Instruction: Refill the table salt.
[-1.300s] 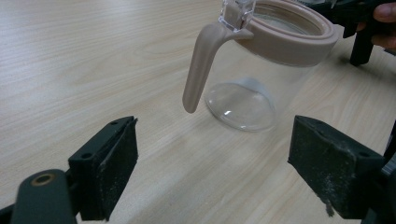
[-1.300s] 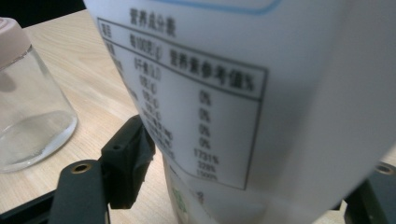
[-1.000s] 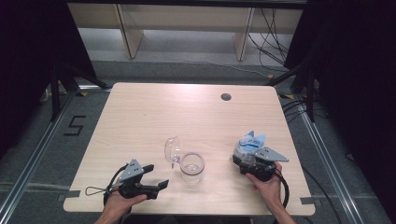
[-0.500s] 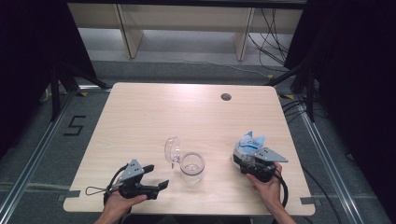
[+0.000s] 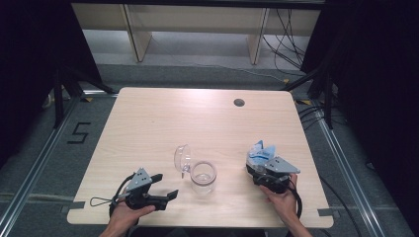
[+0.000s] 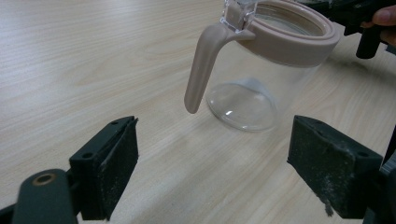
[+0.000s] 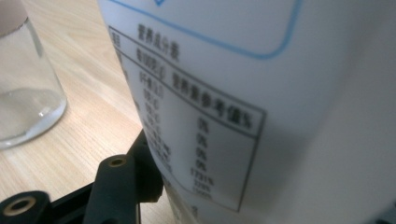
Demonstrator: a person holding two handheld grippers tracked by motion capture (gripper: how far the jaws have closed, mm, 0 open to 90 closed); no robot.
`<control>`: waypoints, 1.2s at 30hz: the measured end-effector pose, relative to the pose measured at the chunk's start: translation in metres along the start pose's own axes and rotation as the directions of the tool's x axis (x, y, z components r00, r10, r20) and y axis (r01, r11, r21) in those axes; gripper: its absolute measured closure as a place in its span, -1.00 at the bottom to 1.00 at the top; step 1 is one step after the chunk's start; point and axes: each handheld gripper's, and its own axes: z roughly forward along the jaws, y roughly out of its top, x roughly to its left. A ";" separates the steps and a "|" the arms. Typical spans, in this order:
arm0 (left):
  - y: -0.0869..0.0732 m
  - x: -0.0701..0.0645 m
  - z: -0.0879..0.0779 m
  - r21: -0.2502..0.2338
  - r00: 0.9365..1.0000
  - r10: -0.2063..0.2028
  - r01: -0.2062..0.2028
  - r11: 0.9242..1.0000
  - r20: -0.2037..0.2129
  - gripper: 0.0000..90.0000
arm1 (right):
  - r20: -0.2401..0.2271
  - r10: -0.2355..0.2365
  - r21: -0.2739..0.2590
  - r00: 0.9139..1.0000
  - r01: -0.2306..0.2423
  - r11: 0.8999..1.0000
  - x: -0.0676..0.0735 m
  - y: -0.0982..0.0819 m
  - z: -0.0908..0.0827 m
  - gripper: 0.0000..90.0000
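Note:
A clear glass jar (image 5: pixel 203 177) with a beige rim stands near the table's front middle, its hinged lid (image 5: pixel 182 159) flipped up. My left gripper (image 5: pixel 165 185) lies to its left, open and empty; in the left gripper view the jar (image 6: pixel 261 70) stands just beyond the wide-apart jaws. At the right, my right gripper (image 5: pixel 257 166) is around a white pouch with blue print (image 5: pixel 261 150). Its jaws have just been closing on the pouch (image 7: pixel 261 93), and one finger (image 7: pixel 140 172) presses its side. The other finger is hidden behind it.
The wooden table (image 5: pixel 197 118) has a dark round grommet (image 5: pixel 239 102) at the back right. A cable loop (image 5: pixel 99 201) trails from the left gripper by the front edge. Shelving legs and cables stand on the floor beyond the table.
The right hand has shifted very slightly at the pouch. The left gripper and the jar have stayed in place.

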 end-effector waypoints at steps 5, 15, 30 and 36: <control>0.000 0.000 -0.001 0.003 1.000 0.001 -0.001 1.000 -0.004 -0.65 | 0.016 -0.055 0.014 0.998 0.055 0.998 0.005 0.004 -0.001 0.02; 0.000 0.001 0.000 -0.005 1.000 -0.009 0.009 1.000 -0.013 -0.66 | 0.033 -0.109 0.009 0.993 0.109 0.994 0.017 0.010 -0.002 0.02; 0.000 0.002 0.000 0.004 1.000 -0.009 0.009 1.000 -0.018 -0.66 | 0.083 -0.269 0.043 0.960 0.266 0.963 0.037 0.022 -0.003 0.02; 0.000 0.002 0.000 0.010 1.000 0.006 -0.006 1.000 -0.019 -0.66 | 0.110 -0.308 0.043 0.945 0.305 0.951 0.040 0.025 -0.003 0.02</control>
